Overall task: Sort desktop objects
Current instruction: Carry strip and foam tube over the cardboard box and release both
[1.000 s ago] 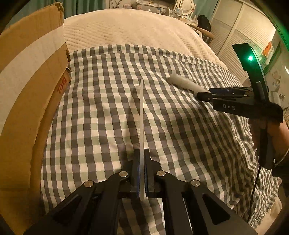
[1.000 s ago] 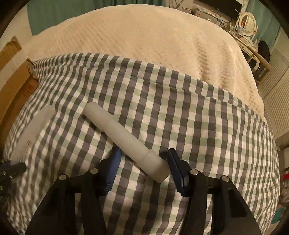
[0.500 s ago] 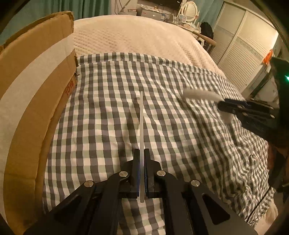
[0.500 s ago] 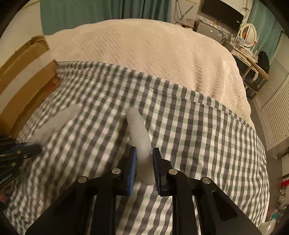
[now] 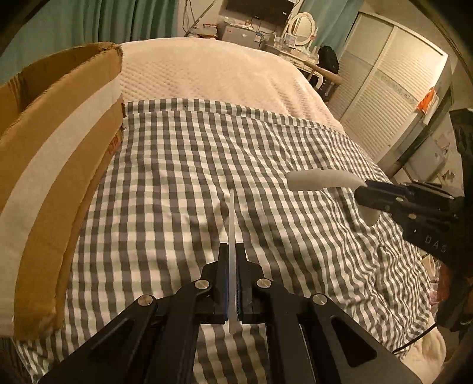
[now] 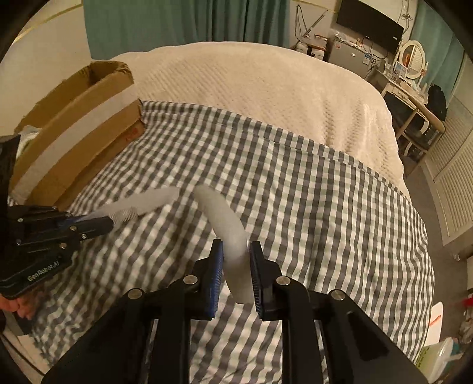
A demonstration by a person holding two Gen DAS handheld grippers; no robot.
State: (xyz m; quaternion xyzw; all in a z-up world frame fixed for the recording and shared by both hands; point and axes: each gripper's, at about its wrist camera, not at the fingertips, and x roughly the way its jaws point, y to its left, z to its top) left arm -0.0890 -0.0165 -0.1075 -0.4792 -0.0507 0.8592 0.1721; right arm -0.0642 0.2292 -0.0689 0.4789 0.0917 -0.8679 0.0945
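Observation:
My left gripper (image 5: 233,251) is shut on a thin translucent white comb (image 5: 231,212), seen edge-on and held above the checked cloth; the comb also shows in the right wrist view (image 6: 139,203), teeth down. My right gripper (image 6: 235,249) is shut on a white plastic tube (image 6: 227,218), lifted off the cloth and pointing forward; the tube also shows in the left wrist view (image 5: 322,178) at the right. An open cardboard box (image 5: 53,165) stands at the left edge of the cloth, also visible in the right wrist view (image 6: 79,124).
A grey-green checked cloth (image 5: 177,177) covers the near part of a bed with a cream quilt (image 5: 207,71). A wardrobe with slatted doors (image 5: 384,97) and a dressing table with an oval mirror (image 5: 301,26) stand at the right.
Both grippers have risen higher above the cloth. The right gripper went from open around the tube lying on the cloth to shut on it and lifted it. The comb stays gripped.

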